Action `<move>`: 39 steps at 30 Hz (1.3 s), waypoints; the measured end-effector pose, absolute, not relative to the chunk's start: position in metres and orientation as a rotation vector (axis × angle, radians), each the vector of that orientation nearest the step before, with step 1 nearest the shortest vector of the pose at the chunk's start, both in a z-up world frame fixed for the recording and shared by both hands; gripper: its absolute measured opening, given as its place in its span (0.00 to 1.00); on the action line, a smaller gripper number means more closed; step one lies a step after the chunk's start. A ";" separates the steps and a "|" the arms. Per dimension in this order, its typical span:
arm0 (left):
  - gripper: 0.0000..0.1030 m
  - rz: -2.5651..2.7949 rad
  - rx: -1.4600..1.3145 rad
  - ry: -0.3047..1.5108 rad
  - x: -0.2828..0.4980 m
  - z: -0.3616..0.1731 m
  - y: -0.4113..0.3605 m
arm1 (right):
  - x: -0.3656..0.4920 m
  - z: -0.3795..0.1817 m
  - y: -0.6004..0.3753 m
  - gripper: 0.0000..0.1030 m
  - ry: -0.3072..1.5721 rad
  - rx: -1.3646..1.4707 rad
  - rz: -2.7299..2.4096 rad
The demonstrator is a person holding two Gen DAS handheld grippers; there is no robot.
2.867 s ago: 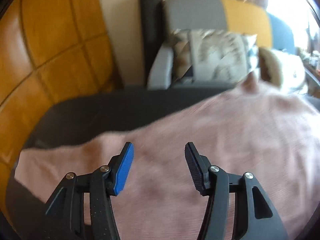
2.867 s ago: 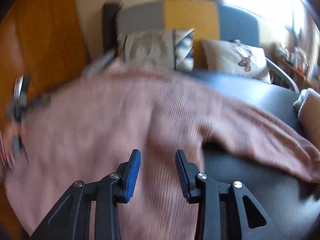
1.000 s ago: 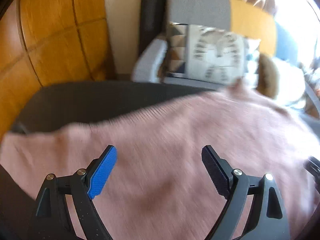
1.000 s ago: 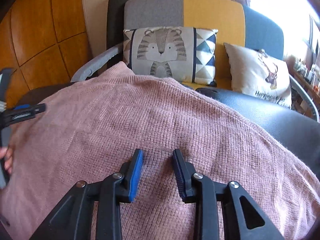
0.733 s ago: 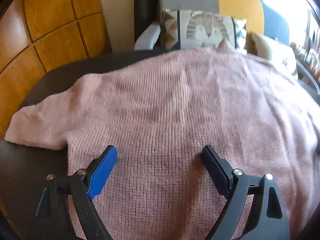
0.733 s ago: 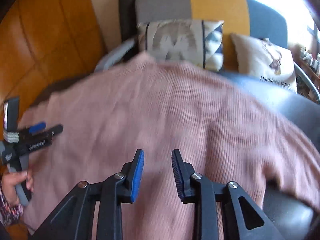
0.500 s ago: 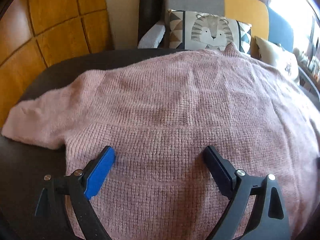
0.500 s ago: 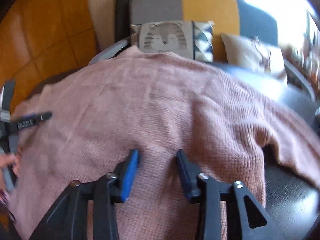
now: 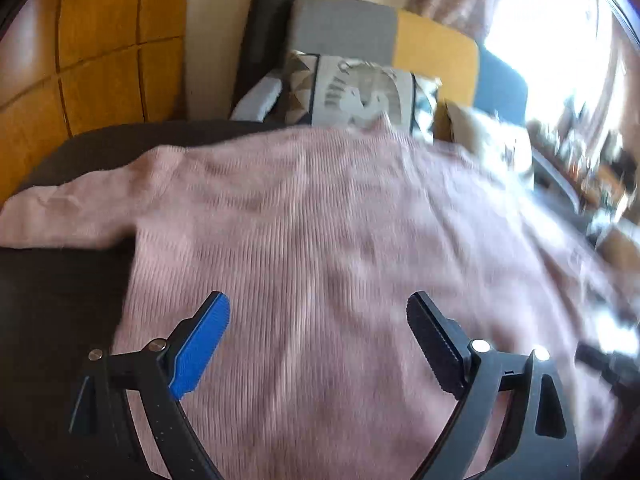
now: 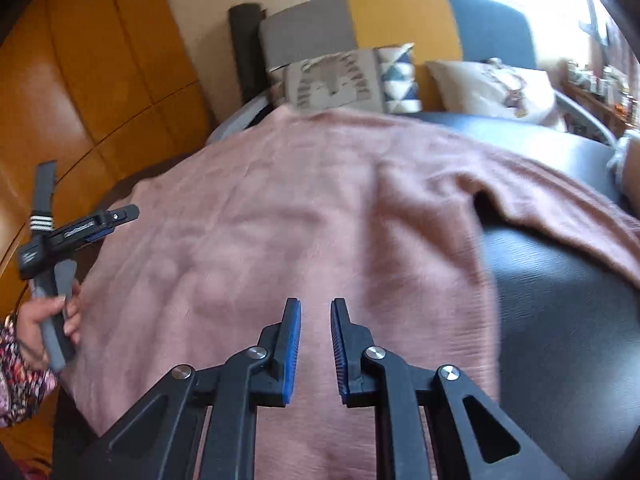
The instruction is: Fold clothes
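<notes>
pink sweater [image 10: 320, 208] ribbed knit cloth; table [image 10: 560, 320] dark glossy; wall panels [image 10: 100, 80] glossy wood

A dusty-pink ribbed sweater [image 10: 280, 216] covers the black bench [image 10: 560, 320]. At twelve o'clock stands a sofa [image 10: 400, 20] in grey, mustard-yellow and blue blocks, with a grey tiger-print cushion [image 10: 336, 80] edged in blue-and-white triangles and a cream cushion [image 10: 492, 84] at one o'clock. Orange-brown wood panels [image 10: 100, 80] fill ten o'clock. The right claw [image 10: 316, 344] is black with blue pads; the sleeve [image 10: 16, 380] at eight o'clock is floral.
</notes>
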State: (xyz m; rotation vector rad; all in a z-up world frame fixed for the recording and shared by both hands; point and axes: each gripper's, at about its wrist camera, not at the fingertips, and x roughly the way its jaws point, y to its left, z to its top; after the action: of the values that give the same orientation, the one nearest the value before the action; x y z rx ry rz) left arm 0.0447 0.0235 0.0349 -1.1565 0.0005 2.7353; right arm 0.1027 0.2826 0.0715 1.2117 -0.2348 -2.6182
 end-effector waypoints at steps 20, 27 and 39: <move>0.90 2.781 -1.088 0.060 0.071 0.049 -0.024 | 0.117 0.085 0.260 0.20 -0.133 1.110 -2.597; 0.90 2.794 -1.253 -0.029 0.068 0.026 -0.055 | 0.117 0.064 0.225 0.17 0.007 1.153 -2.553; 0.90 2.795 -1.282 0.050 0.068 0.023 -0.049 | 0.094 0.077 0.248 0.20 0.014 1.167 -2.660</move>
State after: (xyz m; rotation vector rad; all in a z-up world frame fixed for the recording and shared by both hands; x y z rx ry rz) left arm 0.0677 -0.0491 0.0234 -1.2818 0.0497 2.7949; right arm 0.0943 0.2475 0.0771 1.1667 0.0137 -2.6596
